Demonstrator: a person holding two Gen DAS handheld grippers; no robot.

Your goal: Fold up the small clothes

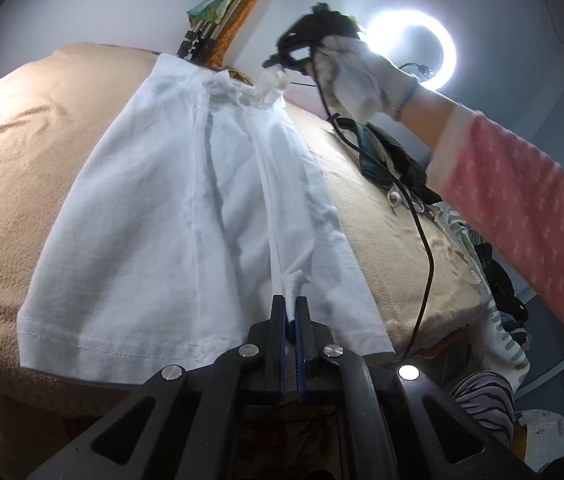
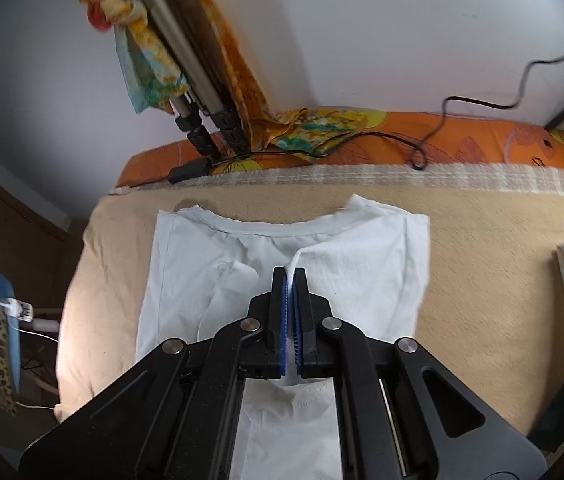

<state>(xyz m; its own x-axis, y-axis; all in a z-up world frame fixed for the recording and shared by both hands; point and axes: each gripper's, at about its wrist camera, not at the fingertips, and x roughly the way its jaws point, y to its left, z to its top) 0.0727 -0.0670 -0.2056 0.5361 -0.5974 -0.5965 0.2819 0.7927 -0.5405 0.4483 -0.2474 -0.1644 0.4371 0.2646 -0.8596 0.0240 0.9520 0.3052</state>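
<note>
White shirt edges pinched in left claw and seemingly right claw, both closed.

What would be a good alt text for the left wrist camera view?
The left gripper is shut on a pinch of a white shirt spread on a beige blanket. Farther away, a gloved hand holds the right gripper, shut on the shirt's far edge.

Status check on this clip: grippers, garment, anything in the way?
Left gripper shut on white cotton T-shirt near hem. Right gripper shut on fabric near collar. Shirt flat on tan blanket. Black cable alongside, off shirt.
</note>
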